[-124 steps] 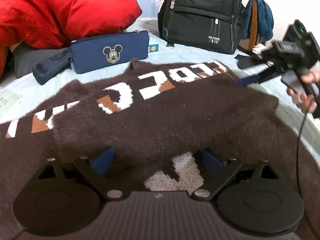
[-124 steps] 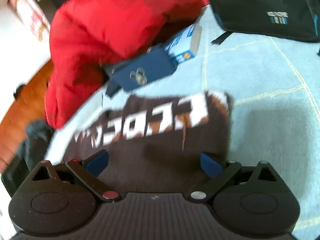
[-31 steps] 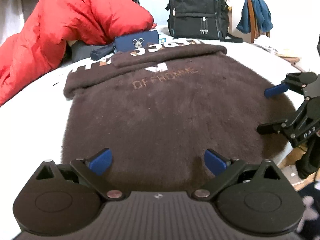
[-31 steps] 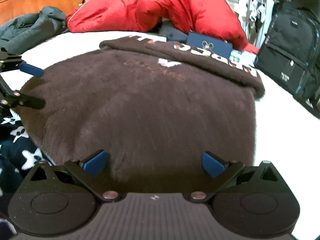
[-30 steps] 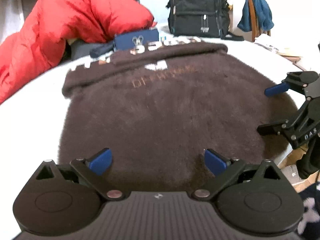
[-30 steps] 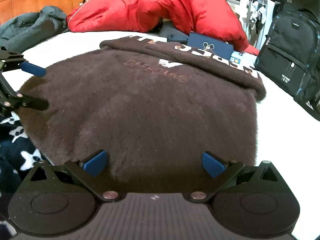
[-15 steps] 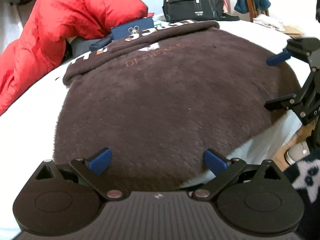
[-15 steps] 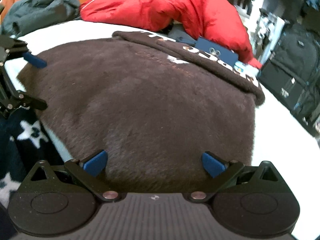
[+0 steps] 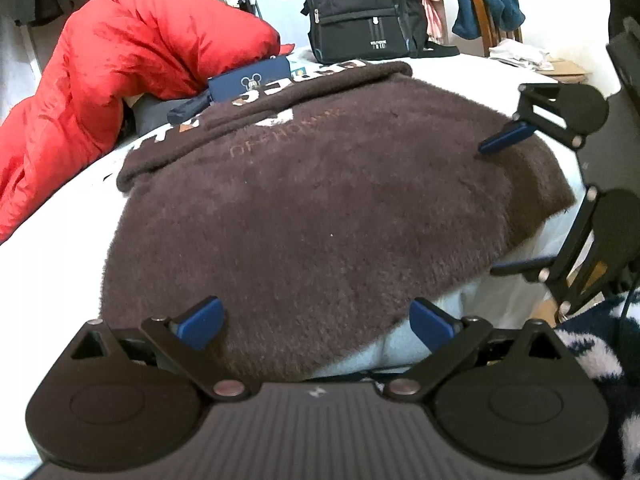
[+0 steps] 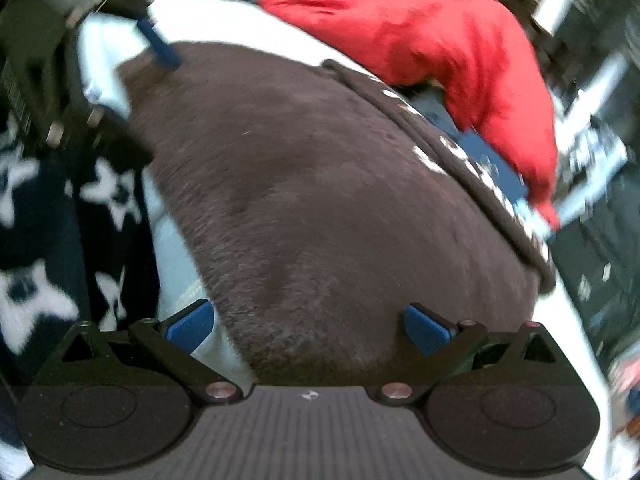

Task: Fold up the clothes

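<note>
Left gripper (image 9: pixel 316 318) gapes over the near hem of the brown sweater (image 9: pixel 320 208), holding nothing. Half a second back I saw only fabric between its pads; now pale bed sheet (image 9: pixel 424 304) shows under the hem, so I've dropped toward the bed edge. Right gripper (image 10: pixel 308 322), also spread wide and empty, has swung to the sweater's right hem corner; its view is blurred. I judge both are lining up a hem grab for the fold.

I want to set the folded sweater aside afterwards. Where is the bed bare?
Bare sheet lies left of the sweater, below the red jacket. Another strip lies between the backpack and the sweater's right side. The far edge, around the pencil case, is crowded.
</note>
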A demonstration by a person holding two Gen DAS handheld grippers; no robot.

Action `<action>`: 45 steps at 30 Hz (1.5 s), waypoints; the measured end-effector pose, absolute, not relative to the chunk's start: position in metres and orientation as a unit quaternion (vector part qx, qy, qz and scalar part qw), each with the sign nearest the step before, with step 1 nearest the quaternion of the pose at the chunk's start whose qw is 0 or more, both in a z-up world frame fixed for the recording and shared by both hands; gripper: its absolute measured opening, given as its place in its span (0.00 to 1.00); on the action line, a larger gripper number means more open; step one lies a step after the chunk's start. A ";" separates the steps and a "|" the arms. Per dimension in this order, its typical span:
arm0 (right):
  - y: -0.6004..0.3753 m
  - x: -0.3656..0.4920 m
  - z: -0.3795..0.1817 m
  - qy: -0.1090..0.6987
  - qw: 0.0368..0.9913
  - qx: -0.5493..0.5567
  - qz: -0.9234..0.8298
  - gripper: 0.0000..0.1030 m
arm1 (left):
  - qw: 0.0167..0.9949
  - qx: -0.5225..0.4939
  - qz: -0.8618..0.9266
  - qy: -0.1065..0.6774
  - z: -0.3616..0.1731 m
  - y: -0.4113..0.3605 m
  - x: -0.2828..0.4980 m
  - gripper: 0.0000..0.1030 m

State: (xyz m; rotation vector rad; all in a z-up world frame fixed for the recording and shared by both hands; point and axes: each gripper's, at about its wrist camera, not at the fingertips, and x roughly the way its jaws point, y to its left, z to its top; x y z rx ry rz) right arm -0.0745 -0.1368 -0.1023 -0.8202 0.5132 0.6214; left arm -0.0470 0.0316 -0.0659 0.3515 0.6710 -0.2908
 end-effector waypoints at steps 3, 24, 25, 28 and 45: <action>-0.126 -0.075 -0.116 0.219 0.819 -0.451 0.278 1.00 | 0.917 0.178 -0.143 0.326 -0.065 0.030 -0.046 0.96; -0.137 -0.082 -0.065 0.124 0.863 -0.442 0.211 1.00 | 0.879 0.395 -0.138 0.230 -0.092 -0.026 -0.041 0.96; -0.138 -0.080 -0.064 0.126 0.864 -0.438 0.213 1.00 | 0.879 0.405 -0.121 0.219 -0.092 -0.026 -0.039 0.96; -0.140 -0.079 -0.065 0.132 0.864 -0.435 0.217 1.00 | 0.885 0.409 -0.091 0.202 -0.085 -0.020 -0.034 0.96; -0.138 -0.060 -0.092 0.147 0.859 -0.465 0.158 1.00 | 0.850 0.487 -0.040 0.197 -0.097 0.020 -0.026 0.97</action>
